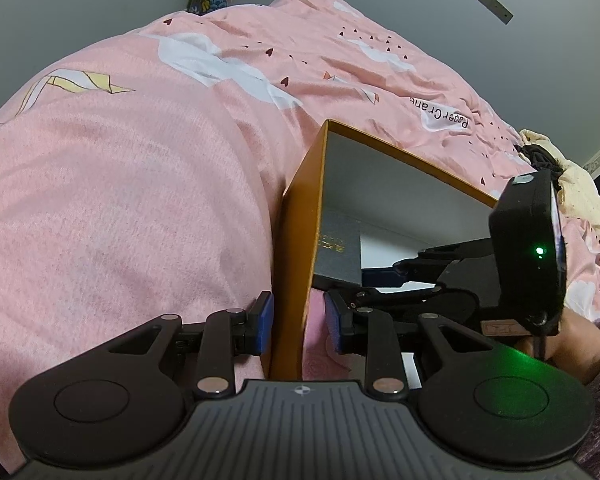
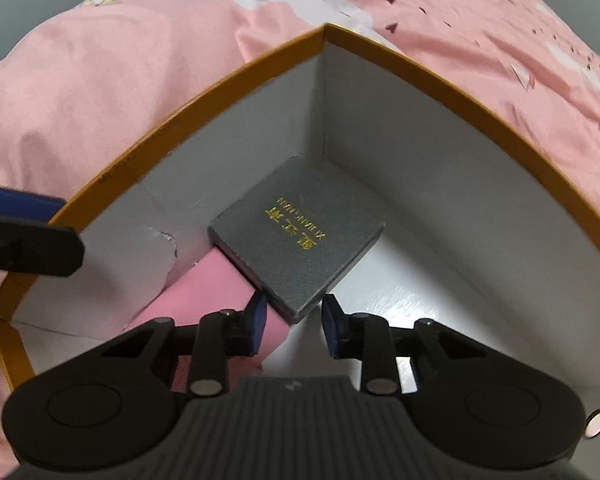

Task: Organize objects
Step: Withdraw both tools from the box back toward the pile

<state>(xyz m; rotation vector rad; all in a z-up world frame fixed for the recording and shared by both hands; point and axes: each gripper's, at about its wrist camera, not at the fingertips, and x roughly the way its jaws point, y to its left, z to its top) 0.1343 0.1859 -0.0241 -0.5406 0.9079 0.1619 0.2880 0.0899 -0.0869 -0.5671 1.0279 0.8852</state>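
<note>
The left gripper (image 1: 298, 330), jaws apart astride the wall of the orange box (image 1: 296, 240) on the bed (image 1: 120, 200), appears to steady it while the right gripper (image 2: 294, 326), jaws apart, hovers over the grey case (image 2: 296, 236) lying inside on a pink item (image 2: 212, 300).

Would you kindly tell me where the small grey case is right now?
In the right wrist view, the grey case lies inside the orange box, toward its far corner, partly atop a pink item.
</note>
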